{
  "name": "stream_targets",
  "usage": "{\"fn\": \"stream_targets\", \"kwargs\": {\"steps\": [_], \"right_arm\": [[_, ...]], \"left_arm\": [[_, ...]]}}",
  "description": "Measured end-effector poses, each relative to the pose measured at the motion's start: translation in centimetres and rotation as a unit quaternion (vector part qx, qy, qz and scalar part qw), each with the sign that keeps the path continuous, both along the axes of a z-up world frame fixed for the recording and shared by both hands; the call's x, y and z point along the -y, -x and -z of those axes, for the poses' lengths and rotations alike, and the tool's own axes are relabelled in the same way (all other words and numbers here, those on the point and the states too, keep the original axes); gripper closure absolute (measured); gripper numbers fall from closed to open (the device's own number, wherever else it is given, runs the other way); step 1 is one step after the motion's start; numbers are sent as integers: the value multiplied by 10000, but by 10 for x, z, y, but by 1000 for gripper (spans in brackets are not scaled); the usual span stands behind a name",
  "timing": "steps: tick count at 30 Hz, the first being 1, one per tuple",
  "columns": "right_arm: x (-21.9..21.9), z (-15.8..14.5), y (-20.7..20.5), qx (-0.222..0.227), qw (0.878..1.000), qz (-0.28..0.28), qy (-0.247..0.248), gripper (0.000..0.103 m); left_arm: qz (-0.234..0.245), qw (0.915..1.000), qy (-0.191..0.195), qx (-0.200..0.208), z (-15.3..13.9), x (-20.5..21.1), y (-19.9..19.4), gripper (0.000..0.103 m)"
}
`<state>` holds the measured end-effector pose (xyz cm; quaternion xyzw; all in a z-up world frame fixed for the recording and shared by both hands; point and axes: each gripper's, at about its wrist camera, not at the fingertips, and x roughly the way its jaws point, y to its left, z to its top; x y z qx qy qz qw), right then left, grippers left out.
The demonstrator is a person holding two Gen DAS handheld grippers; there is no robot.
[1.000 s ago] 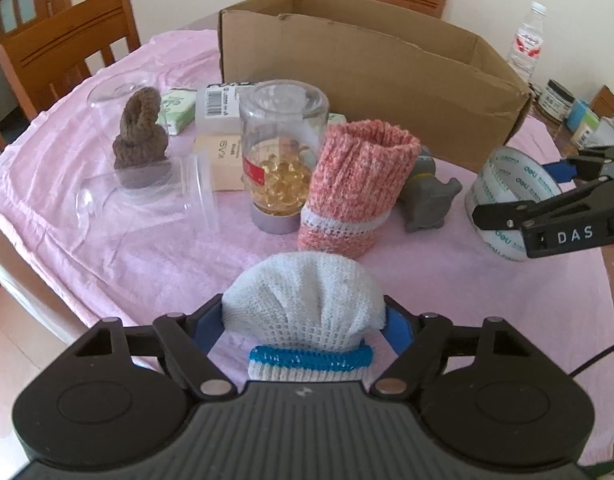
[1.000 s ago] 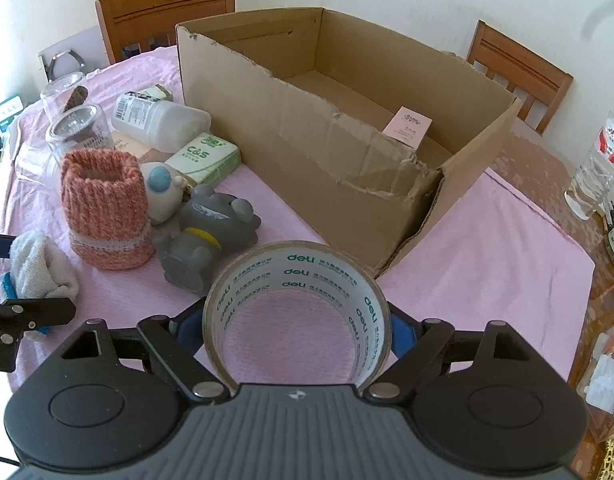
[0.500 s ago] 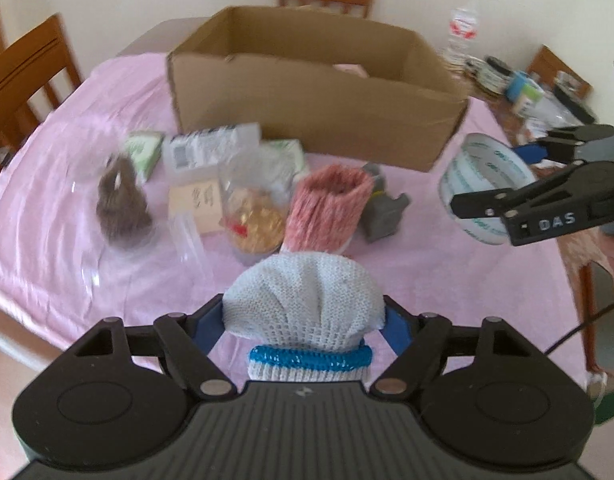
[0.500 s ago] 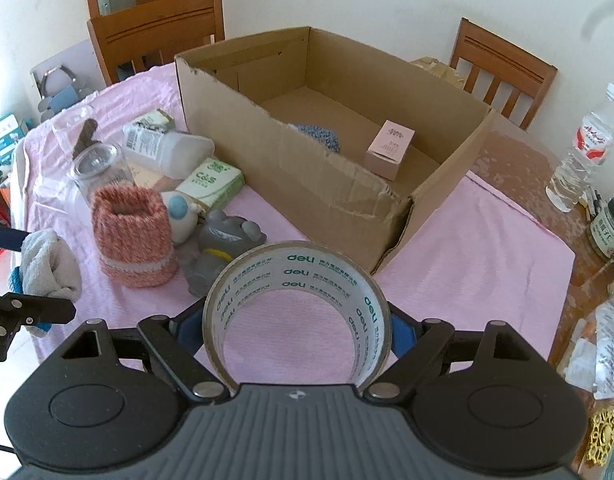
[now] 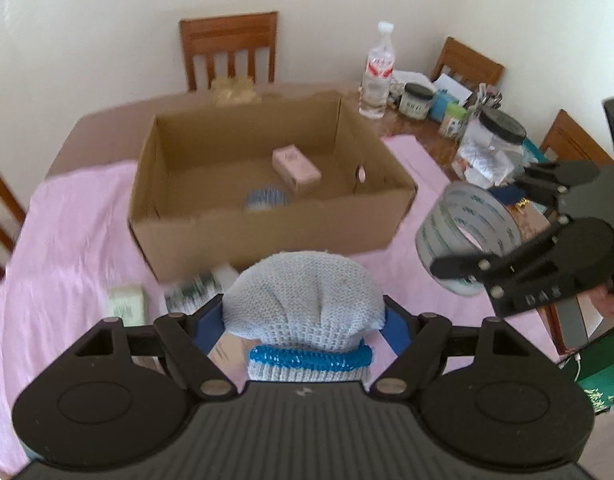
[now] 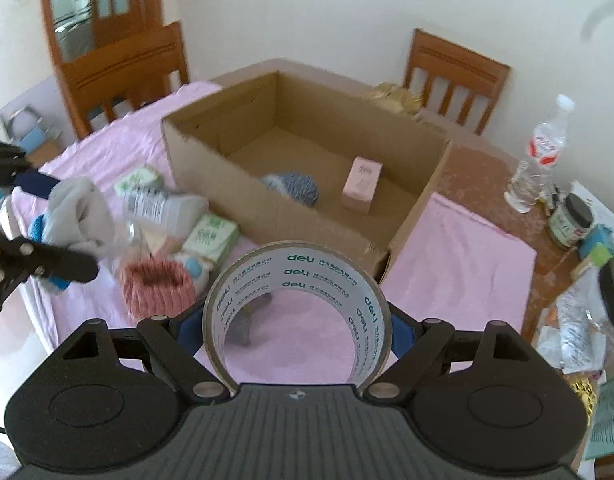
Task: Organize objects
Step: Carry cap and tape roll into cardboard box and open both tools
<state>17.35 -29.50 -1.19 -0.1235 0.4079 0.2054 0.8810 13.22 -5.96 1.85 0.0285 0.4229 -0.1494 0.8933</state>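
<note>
1. Knit sock (image 5: 303,300), white with a blue band, sits clamped in the left gripper (image 5: 303,320) at lower centre.
2. Tape roll (image 6: 295,308) is pinched by the right gripper (image 6: 295,328), lower centre.
3. Cardboard box (image 5: 267,236) lies mid-frame, holding a pink carton (image 5: 296,168).

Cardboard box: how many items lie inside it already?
2: a pink carton mid-floor and a blue knitted item by the near wall of the cardboard box; that wall may hide more.
</note>
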Motion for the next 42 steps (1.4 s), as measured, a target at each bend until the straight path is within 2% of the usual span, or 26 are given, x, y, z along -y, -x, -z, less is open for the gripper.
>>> {"fn": "stream_targets", "kwargs": {"steps": [5, 12, 24, 31, 33, 34, 37, 42], "right_arm": [[-10, -14, -3, 167, 9992, 352, -39, 13], [-18, -19, -31, 266, 9989, 362, -112, 13], [-22, -21, -103, 332, 9988, 306, -210, 13], [-20, -5, -129, 237, 9986, 429, -175, 13], [-18, -3, -131, 251, 9985, 444, -197, 2], [-16, -4, -130, 294, 9983, 453, -233, 0], [-10, -6, -128, 325, 9979, 454, -332, 0], [-3, -7, -127, 330, 9974, 530, -352, 0]], "left_arm": [[173, 9997, 70, 139, -11, -13, -36, 24], [-43, 9996, 103, 242, -14, -25, -94, 24], [-397, 9991, -75, 154, 6, -34, -186, 24], [-510, 9986, -141, -27, 27, -29, -220, 24], [-557, 9982, -224, -45, 32, -26, -228, 23], [-580, 9980, -258, -64, 34, -25, -231, 22], [-678, 9973, -263, -97, 36, -24, -239, 10], [-794, 9962, -351, -31, 30, -24, -241, 8]]}}
